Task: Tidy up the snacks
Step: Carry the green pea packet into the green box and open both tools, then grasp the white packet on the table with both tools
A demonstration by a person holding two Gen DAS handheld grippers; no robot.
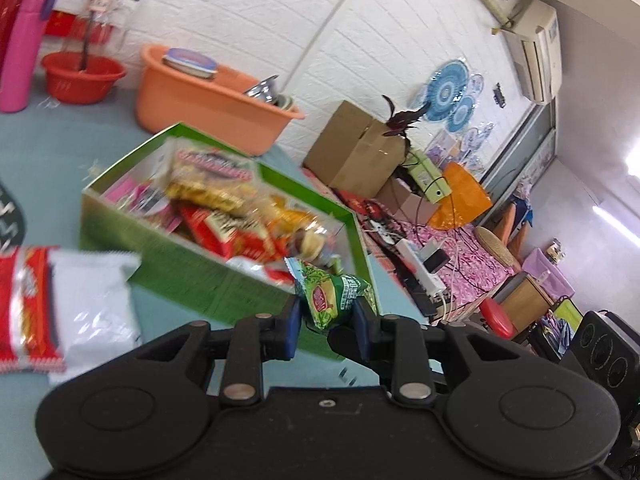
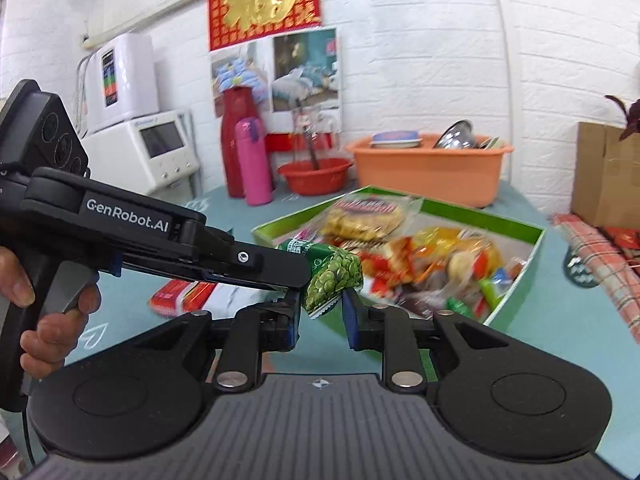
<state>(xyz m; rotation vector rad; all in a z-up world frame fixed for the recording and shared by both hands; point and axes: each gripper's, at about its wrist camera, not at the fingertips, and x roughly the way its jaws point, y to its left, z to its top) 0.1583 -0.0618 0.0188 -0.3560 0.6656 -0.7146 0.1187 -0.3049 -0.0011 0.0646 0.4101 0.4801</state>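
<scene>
A small green pea snack packet (image 1: pixel 334 294) is held between the pads of my left gripper (image 1: pixel 326 322), which is shut on it, just in front of the near corner of a green snack box (image 1: pixel 168 264). The box is full of mixed snack bags (image 1: pixel 216 184). In the right wrist view the same packet (image 2: pixel 332 276) hangs from the left gripper's fingers (image 2: pixel 280 266), and its lower end lies between the open jaws of my right gripper (image 2: pixel 320 320), which do not press it. The box (image 2: pixel 516 292) lies behind.
A red and white snack bag (image 1: pixel 60 312) lies on the blue table left of the box. An orange tub (image 1: pixel 208 100), a red basin (image 1: pixel 82 76) and a pink bottle (image 1: pixel 24 48) stand at the back. A cardboard box (image 1: pixel 356 148) stands off the table's right edge.
</scene>
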